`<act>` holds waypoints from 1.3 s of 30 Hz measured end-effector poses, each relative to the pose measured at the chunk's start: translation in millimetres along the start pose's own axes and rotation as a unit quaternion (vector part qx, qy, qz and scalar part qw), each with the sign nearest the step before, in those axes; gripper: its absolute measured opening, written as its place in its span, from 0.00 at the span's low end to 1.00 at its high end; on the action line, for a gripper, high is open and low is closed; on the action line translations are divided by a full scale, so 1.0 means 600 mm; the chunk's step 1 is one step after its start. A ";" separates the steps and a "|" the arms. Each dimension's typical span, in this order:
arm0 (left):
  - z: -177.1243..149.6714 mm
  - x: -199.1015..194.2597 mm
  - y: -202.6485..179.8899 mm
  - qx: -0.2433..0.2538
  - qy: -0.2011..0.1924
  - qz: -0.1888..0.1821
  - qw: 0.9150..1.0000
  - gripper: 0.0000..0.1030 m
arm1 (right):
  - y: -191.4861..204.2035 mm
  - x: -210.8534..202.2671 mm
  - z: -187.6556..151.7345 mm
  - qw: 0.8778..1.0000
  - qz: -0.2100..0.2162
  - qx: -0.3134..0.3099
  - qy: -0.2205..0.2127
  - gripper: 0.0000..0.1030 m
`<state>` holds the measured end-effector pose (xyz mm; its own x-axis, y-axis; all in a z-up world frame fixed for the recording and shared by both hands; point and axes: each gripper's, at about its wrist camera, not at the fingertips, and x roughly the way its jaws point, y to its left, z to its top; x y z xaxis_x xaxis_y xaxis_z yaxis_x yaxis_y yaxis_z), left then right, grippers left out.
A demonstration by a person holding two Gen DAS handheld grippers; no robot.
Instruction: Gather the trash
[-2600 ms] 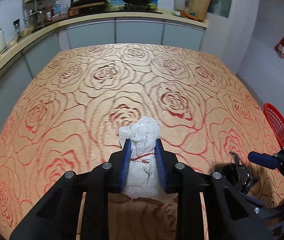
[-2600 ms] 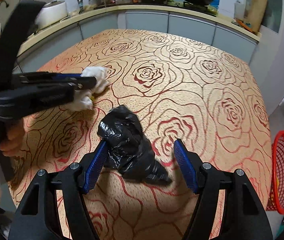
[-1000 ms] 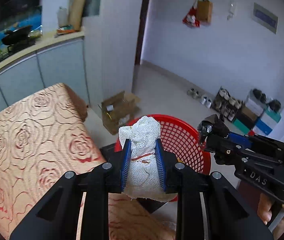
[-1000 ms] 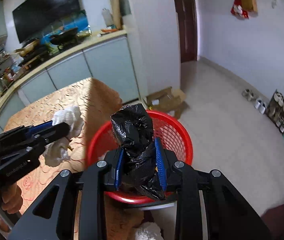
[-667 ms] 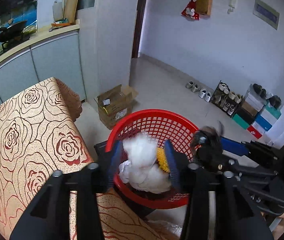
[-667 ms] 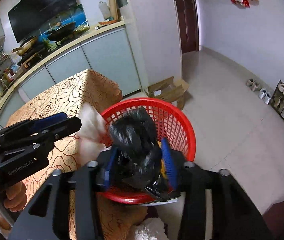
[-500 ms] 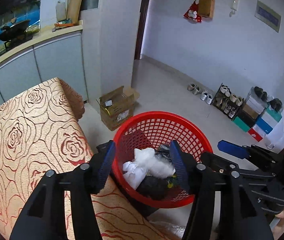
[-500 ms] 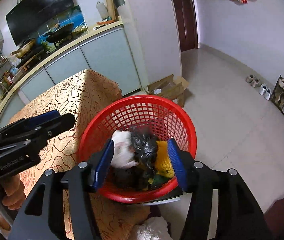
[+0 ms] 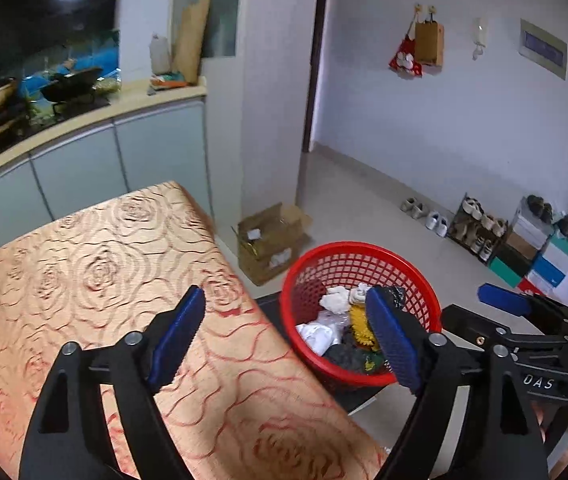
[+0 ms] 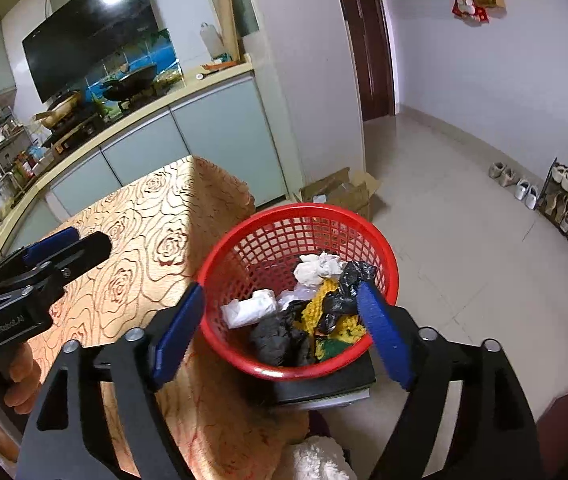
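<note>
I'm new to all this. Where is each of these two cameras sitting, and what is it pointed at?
Left wrist view: rides on the left hand-held gripper, looking down along its open blue fingers at the rose-patterned table and red basket; the right hand-held gripper shows beside it.
Right wrist view: rides on the right hand-held gripper, aimed into the red basket of trash; the left hand-held gripper and a hand show.
Shared: basket, table, kitchen counter, cardboard box.
</note>
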<state>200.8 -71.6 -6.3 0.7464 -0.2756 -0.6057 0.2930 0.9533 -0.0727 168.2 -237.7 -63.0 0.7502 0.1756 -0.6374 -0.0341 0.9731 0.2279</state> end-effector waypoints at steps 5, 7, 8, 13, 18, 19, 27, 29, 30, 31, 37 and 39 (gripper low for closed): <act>-0.018 -0.056 0.018 -0.004 -0.015 0.025 1.000 0.84 | 0.033 -0.040 -0.014 0.999 -0.018 -0.010 -0.025 0.89; -0.029 -0.080 0.026 -0.007 -0.021 0.039 0.999 0.85 | 0.044 -0.056 -0.021 0.999 -0.025 -0.010 -0.033 0.90; -0.033 -0.087 0.031 -0.007 -0.023 0.045 0.999 0.85 | 0.047 -0.063 -0.023 0.999 -0.027 -0.009 -0.036 0.91; -0.057 -0.137 0.044 -0.012 -0.041 0.079 0.996 0.86 | 0.071 -0.105 -0.042 0.997 -0.043 -0.010 -0.061 0.94; -0.077 -0.182 0.047 -0.020 -0.061 0.099 0.993 0.88 | 0.103 -0.139 -0.059 0.994 -0.060 -0.025 -0.090 0.94; -0.083 -0.190 0.049 -0.020 -0.065 0.102 0.992 0.89 | 0.109 -0.145 -0.062 0.993 -0.061 -0.028 -0.095 0.94; -0.118 -0.232 0.052 -0.030 -0.072 0.112 0.991 0.91 | 0.137 -0.176 -0.092 0.991 -0.061 -0.040 -0.112 0.94; -0.124 -0.235 0.054 -0.033 -0.071 0.114 0.990 0.91 | 0.139 -0.179 -0.100 0.991 -0.059 -0.037 -0.112 0.94; -0.128 -0.238 0.055 -0.035 -0.071 0.115 0.990 0.91 | 0.139 -0.179 -0.102 0.992 -0.057 -0.035 -0.111 0.94; -0.130 -0.239 0.057 -0.037 -0.070 0.116 0.990 0.91 | 0.140 -0.178 -0.103 0.992 -0.056 -0.034 -0.109 0.94; -0.140 -0.245 0.055 -0.042 -0.070 0.121 0.989 0.91 | 0.147 -0.182 -0.110 0.991 -0.056 -0.040 -0.111 0.94; -0.141 -0.245 0.053 -0.042 -0.068 0.122 0.989 0.91 | 0.148 -0.183 -0.110 0.991 -0.055 -0.040 -0.112 0.94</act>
<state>50.0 9.8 13.0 0.8644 -0.0442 -0.5009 0.0472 0.9989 -0.0069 38.9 -160.7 -21.2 0.8795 0.0395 -0.4742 0.0106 0.9947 0.1024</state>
